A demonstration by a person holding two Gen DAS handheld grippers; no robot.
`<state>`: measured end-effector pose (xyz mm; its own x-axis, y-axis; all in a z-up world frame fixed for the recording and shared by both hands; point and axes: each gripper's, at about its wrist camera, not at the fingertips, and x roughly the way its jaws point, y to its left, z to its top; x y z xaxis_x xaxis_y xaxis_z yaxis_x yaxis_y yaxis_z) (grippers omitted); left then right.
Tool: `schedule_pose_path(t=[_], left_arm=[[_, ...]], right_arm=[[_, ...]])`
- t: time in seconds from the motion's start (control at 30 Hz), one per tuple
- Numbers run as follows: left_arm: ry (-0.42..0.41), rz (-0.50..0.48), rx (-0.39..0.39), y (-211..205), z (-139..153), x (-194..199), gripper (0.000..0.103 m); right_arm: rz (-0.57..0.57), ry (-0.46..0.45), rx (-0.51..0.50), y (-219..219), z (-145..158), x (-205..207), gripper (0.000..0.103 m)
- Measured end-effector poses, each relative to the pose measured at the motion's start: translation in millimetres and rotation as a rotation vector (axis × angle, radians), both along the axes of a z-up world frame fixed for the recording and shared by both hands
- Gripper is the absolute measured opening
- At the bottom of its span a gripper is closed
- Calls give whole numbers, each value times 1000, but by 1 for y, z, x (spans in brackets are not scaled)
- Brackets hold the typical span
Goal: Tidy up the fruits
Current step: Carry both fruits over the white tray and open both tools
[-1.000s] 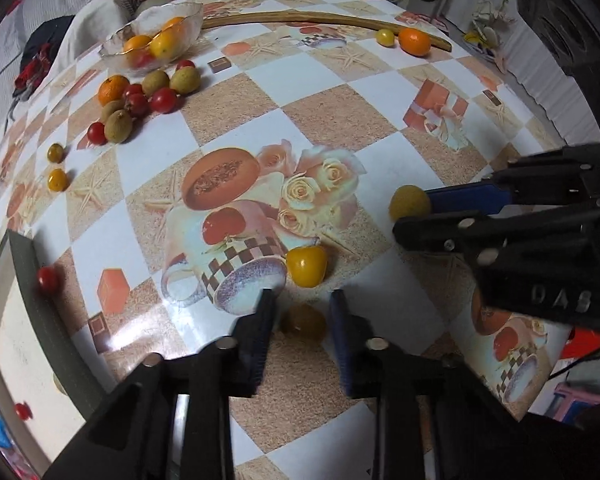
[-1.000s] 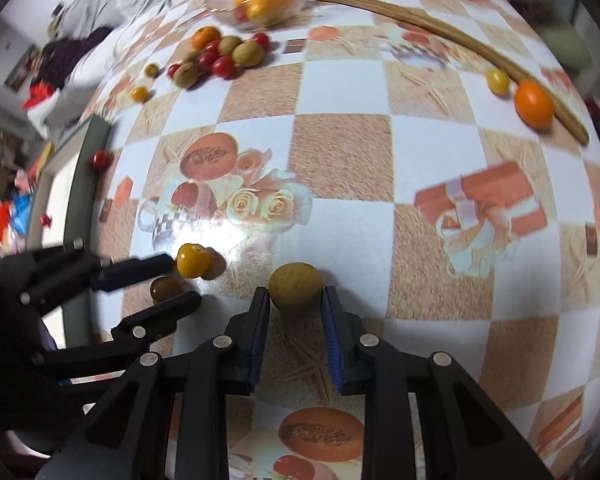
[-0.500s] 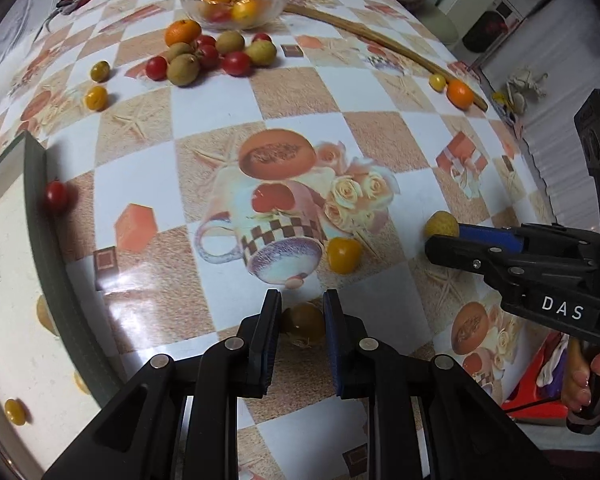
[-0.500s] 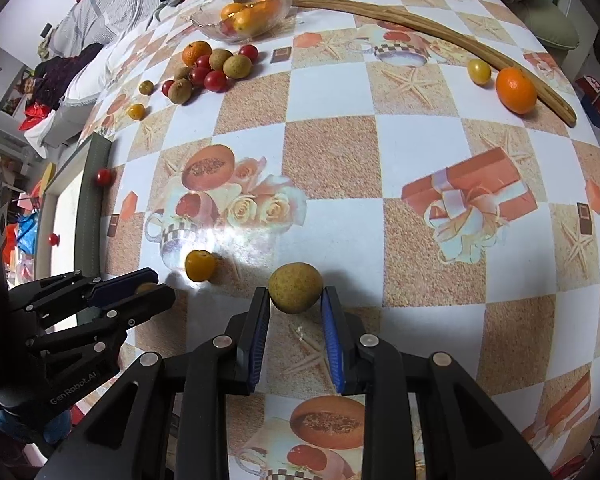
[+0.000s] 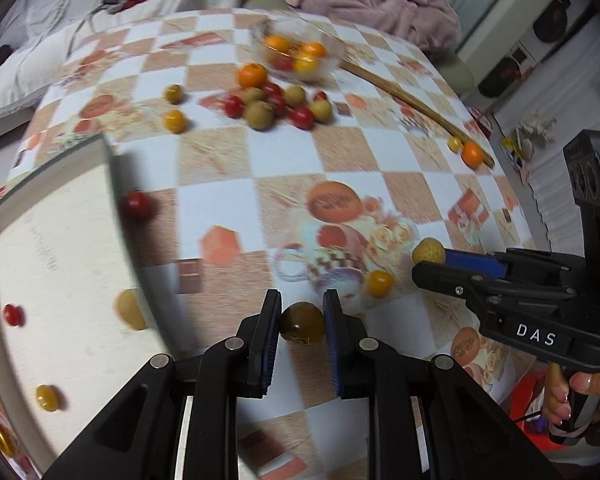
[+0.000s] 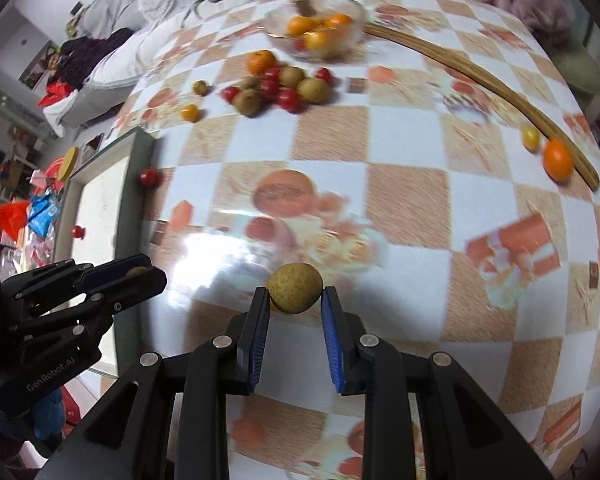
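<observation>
The left gripper (image 5: 302,312) was clamped on a dark olive-brown tomato (image 5: 302,323), raised just above the checkered tablecloth (image 5: 284,164) beside the white tray (image 5: 60,264). The right gripper (image 6: 295,304) pinched a tan, speckled round fruit (image 6: 295,287) between its blue pads. The tray held a few small fruits; the glass bowl (image 5: 298,53) held oranges and tomatoes.
</observation>
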<state>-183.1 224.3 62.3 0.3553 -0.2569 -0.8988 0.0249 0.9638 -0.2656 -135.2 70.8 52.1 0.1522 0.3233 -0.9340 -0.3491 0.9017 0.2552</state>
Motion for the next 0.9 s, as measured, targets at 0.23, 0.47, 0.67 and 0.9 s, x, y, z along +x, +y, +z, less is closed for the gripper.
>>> schedule_pose_path(t=[0.23,0.47,0.67,0.9], left_arm=[[-22,108,18,50,9,-19,23],[-32,234,62,109,9,-39,23],[-22,346,100,158,0,-52,23],[22,423,115,192,-19,-62,23]], right_arm=[[96,-14,21,53,8,-4,29],[217,-26,60,121,16,-7,29],[299,-26,87,178,17,-5,29],[356,2,70,226,2,-3,29]])
